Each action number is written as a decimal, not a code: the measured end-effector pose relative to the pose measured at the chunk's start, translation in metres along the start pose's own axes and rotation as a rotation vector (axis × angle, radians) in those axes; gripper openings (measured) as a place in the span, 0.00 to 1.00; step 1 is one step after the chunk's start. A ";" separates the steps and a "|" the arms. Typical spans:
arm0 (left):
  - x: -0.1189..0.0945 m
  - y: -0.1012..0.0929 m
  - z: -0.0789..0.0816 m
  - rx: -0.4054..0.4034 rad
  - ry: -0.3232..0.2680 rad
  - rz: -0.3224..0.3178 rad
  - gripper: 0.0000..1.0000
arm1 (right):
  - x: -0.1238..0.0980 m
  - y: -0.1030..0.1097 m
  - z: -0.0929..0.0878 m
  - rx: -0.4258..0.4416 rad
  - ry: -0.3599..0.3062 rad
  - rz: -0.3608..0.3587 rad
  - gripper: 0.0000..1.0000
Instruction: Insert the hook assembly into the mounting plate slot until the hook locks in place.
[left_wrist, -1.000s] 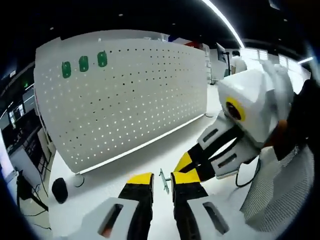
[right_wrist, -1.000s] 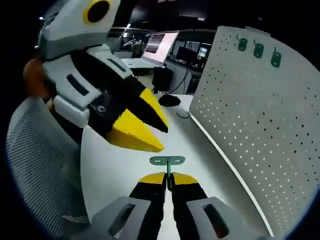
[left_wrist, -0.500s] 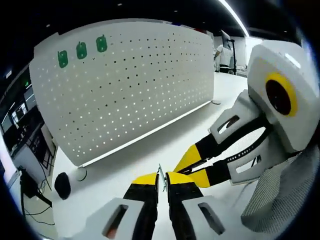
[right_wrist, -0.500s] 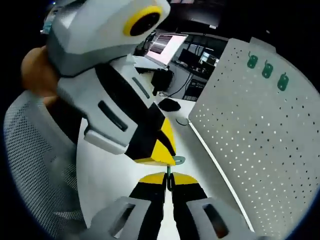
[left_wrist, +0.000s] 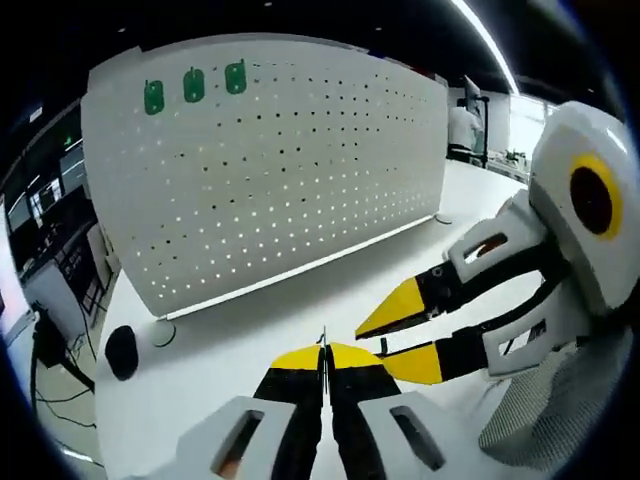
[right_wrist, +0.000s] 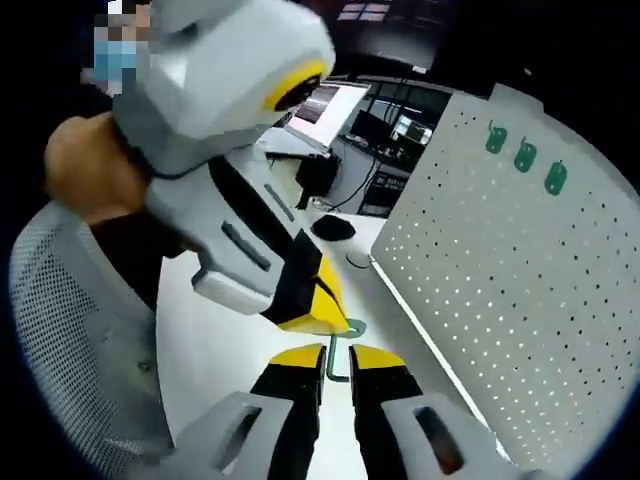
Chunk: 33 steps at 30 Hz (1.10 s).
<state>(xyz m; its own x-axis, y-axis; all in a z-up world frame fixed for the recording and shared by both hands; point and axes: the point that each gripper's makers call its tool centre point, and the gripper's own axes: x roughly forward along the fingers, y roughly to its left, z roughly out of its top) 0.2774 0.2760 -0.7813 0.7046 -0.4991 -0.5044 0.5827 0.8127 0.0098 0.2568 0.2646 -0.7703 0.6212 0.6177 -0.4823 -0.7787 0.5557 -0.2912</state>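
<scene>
Two grippers meet over the white table (left_wrist: 250, 320). My left gripper (left_wrist: 324, 358) has its jaws pressed together on the hook (left_wrist: 323, 340), seen edge-on as a thin sliver rising just above the yellow tips. In the right gripper view the same green hook (right_wrist: 340, 345) sits under the left gripper's (right_wrist: 310, 305) tips, its stem hanging in the gap between my right gripper's (right_wrist: 336, 358) jaws, which stand slightly parted, apparently clear of it. Pegboard (left_wrist: 270, 170) stands upright beyond, three green plates (left_wrist: 193, 86) in a row near its top edge.
</scene>
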 end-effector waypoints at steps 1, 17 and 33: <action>-0.001 0.001 0.002 -0.006 -0.009 0.002 0.01 | -0.002 -0.002 0.002 0.027 -0.014 -0.004 0.10; -0.022 0.005 0.043 -0.128 -0.237 0.005 0.01 | -0.027 -0.029 0.022 0.605 -0.204 0.019 0.11; -0.028 -0.004 0.056 -0.213 -0.305 -0.067 0.01 | -0.036 -0.033 0.035 0.482 -0.235 -0.011 0.02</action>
<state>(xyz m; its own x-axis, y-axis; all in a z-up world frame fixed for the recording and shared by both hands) 0.2786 0.2699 -0.7191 0.7750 -0.5936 -0.2170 0.5566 0.8037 -0.2106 0.2636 0.2435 -0.7139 0.6753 0.6876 -0.2669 -0.6776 0.7212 0.1437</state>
